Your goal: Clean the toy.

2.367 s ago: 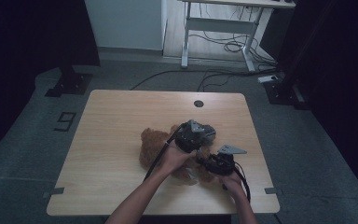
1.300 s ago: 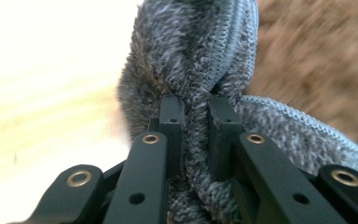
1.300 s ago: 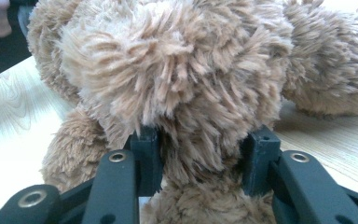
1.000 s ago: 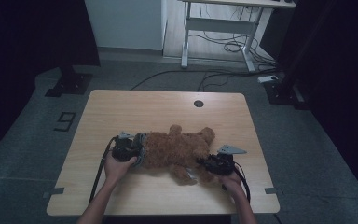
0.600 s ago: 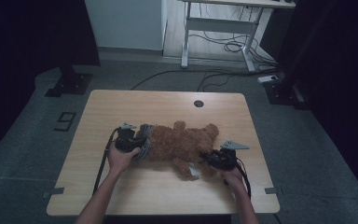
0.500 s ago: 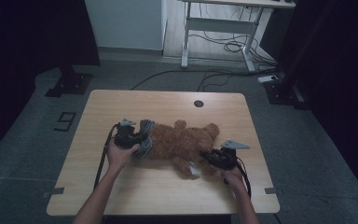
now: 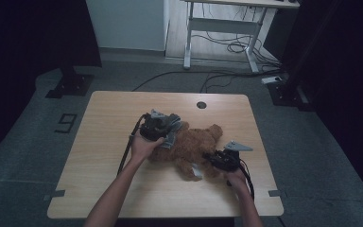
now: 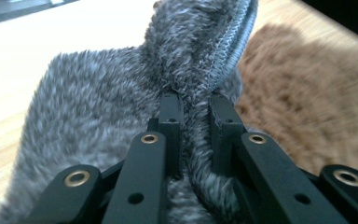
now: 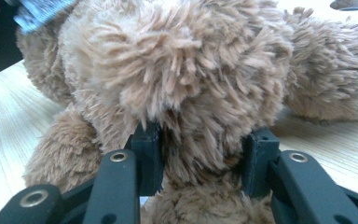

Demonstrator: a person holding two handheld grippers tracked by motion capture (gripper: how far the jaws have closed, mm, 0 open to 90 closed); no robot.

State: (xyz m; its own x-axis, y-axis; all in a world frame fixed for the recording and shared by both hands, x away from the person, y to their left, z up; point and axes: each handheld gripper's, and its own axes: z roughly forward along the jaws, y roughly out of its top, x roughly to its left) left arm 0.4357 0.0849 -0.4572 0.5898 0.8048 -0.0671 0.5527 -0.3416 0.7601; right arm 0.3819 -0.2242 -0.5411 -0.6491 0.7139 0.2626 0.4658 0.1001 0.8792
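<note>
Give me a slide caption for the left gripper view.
Left gripper pinching grey fleece garment beside brown teddy bear.

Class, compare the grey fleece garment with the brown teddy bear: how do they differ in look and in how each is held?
The grey fleece garment has short, dense pile with a stitched hem; the brown teddy bear has long, shaggy fur. The left tool pinches a thin fold of the garment, jaws nearly together; the right tool clamps a thick plush part of the bear, jaws well apart. Both are soft and lie together on the wooden table.
</note>
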